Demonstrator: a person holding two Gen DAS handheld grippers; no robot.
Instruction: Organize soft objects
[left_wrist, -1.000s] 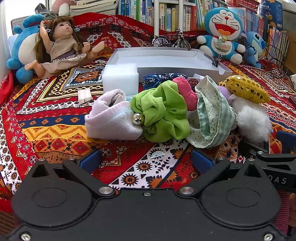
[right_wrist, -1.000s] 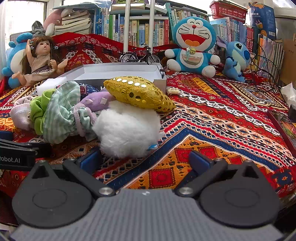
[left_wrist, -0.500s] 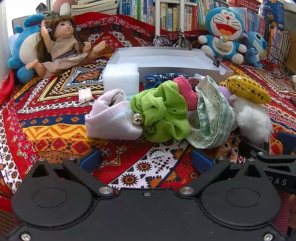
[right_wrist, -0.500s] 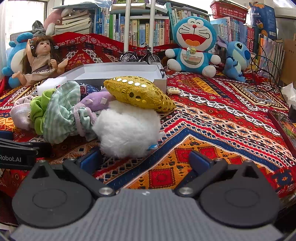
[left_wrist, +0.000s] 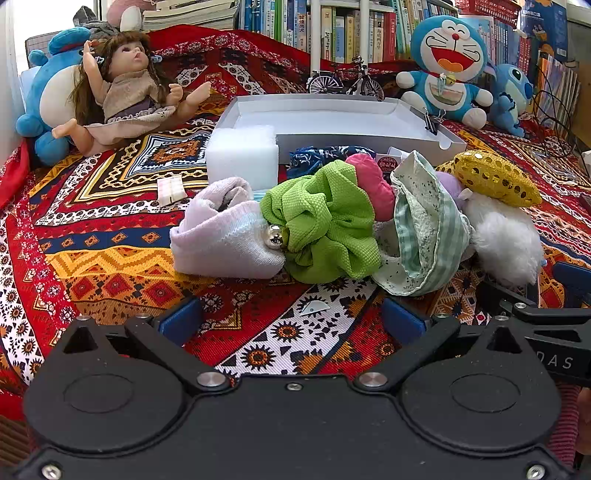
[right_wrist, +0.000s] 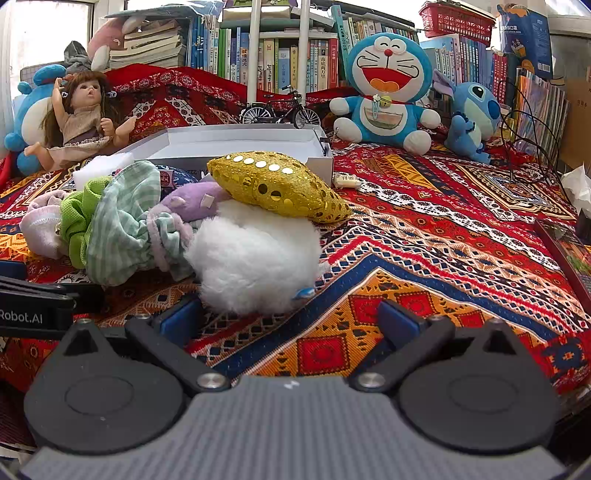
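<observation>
Left tool (left_wrist: 291, 319): fingers spread apart, nothing between them, held low over the patterned cloth (left_wrist: 110, 258) just short of the pile.
Right tool (right_wrist: 290, 319): fingers spread apart, holding nothing; its left blue fingertip (right_wrist: 181, 319) sits just beside the white fluffy ball (right_wrist: 255, 266).
Pile of soft things: lies in a row on the cloth, in front of the white tray (left_wrist: 332, 118).
Row, left end to right end: pale pink sock (left_wrist: 225, 243), green scrunchie (left_wrist: 325, 225), checked green cloth pouch (left_wrist: 424, 229), white fluffy ball with a gold sequin cushion (left_wrist: 495, 177) resting on top.
Touching: the sock, scrunchie and pouch press against each other; a pink pad (left_wrist: 369, 184) and a purple soft toy (right_wrist: 192, 199) are wedged behind them.
Foam block (left_wrist: 242, 155): stands against the tray's near left corner.
Tray: shows nothing inside.
Far edge: doll (left_wrist: 129, 81), blue cat plush (right_wrist: 388, 88), toy bicycle (right_wrist: 280, 109), bookshelf (right_wrist: 280, 48) behind.
</observation>
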